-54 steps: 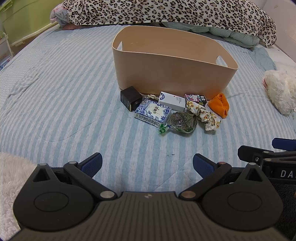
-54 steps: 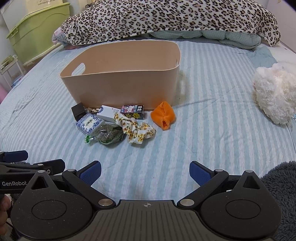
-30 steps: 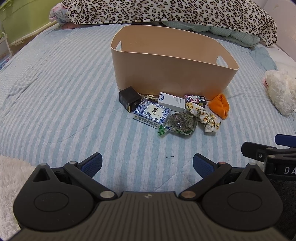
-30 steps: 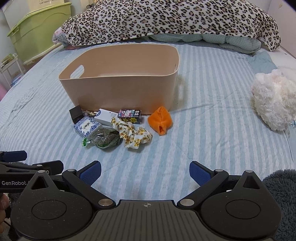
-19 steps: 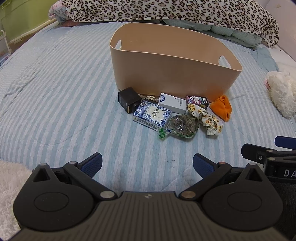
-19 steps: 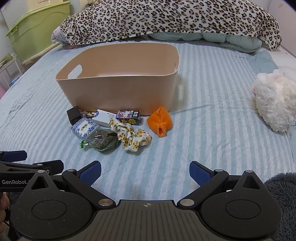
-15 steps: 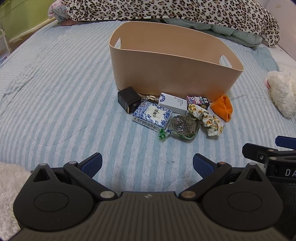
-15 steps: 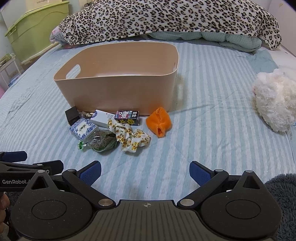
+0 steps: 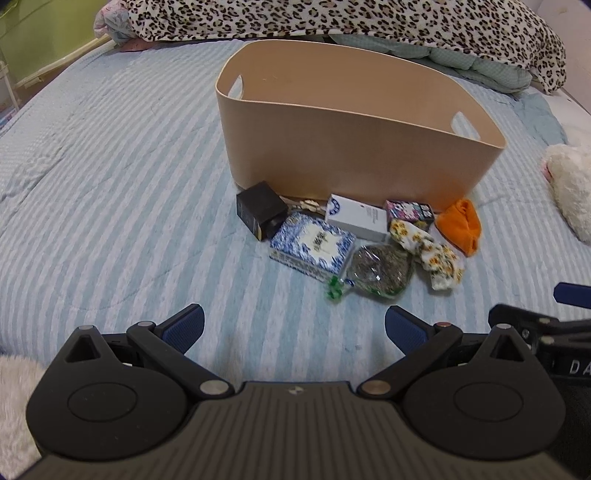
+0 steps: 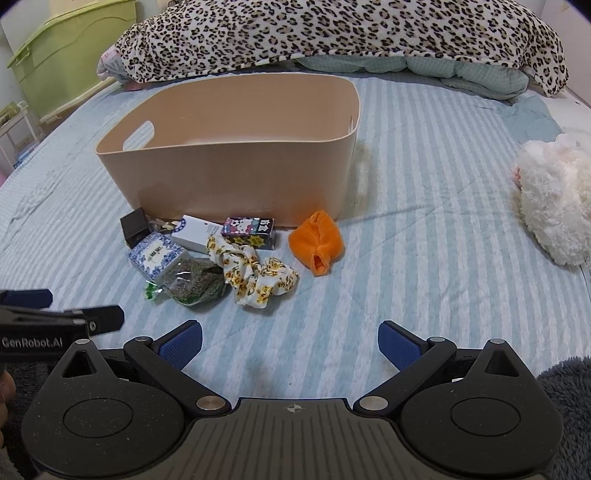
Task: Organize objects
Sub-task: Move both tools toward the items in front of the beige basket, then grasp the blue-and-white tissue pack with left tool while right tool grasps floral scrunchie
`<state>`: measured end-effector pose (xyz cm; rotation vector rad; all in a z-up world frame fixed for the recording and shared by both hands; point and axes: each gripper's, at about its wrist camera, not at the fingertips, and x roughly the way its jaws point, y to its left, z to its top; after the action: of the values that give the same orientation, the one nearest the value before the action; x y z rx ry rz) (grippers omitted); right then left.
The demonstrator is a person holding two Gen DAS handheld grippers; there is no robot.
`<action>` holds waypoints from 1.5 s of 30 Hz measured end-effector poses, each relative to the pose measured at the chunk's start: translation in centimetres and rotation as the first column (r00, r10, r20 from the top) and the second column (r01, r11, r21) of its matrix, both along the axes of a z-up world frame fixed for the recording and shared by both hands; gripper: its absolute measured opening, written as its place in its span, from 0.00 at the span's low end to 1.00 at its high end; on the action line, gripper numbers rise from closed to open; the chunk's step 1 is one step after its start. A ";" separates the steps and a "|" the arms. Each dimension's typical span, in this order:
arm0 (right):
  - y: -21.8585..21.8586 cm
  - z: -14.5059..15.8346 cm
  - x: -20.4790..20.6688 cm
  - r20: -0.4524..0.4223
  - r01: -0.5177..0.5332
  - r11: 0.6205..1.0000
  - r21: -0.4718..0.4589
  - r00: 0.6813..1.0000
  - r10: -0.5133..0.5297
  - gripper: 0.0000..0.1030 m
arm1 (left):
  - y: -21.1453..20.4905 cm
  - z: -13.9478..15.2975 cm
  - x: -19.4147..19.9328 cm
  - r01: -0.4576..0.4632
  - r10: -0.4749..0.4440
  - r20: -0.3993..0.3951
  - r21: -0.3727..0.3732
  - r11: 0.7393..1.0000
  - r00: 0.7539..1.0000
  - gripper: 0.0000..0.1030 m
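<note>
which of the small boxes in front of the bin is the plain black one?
The black box, leftmost of the pile, beside the beige bin's left corner. The others are printed: blue-and-white patterned box, white box, cartoon box.

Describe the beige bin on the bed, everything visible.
The beige bin is an oblong open-top tub with smooth matte walls, plastic by the look, rounded corners and a cut-out handle slot at each short end. It stands upright on the striped bedcover, in front of the leopard-print blanket. What shows of its inside is bare; the floor is mostly hidden. The small items cluster along the base of its near wall; actual contact is unclear.
</note>
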<state>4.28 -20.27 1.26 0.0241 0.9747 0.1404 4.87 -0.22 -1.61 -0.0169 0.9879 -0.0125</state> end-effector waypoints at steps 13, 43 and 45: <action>0.7 -2.0 4.1 -0.007 -0.019 0.999 -0.026 1.000 0.018 0.94 | 1.5 -1.7 4.7 -0.030 0.030 0.003 0.019 0.999 1.000 1.00; 1.3 -5.7 7.8 -0.092 -0.078 0.992 0.094 0.992 0.087 0.45 | 1.6 -5.9 7.8 0.047 -0.050 -0.021 -0.138 0.989 0.999 0.81; 1.6 -5.5 7.7 -0.088 -0.092 0.992 0.092 0.991 0.100 0.35 | 1.5 -5.9 7.6 0.059 -0.062 -0.017 -0.145 0.988 0.998 0.74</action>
<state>11.94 -18.67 -4.28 0.0652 1.0626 0.2725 12.46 1.27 -7.49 -0.1205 1.0069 -0.1401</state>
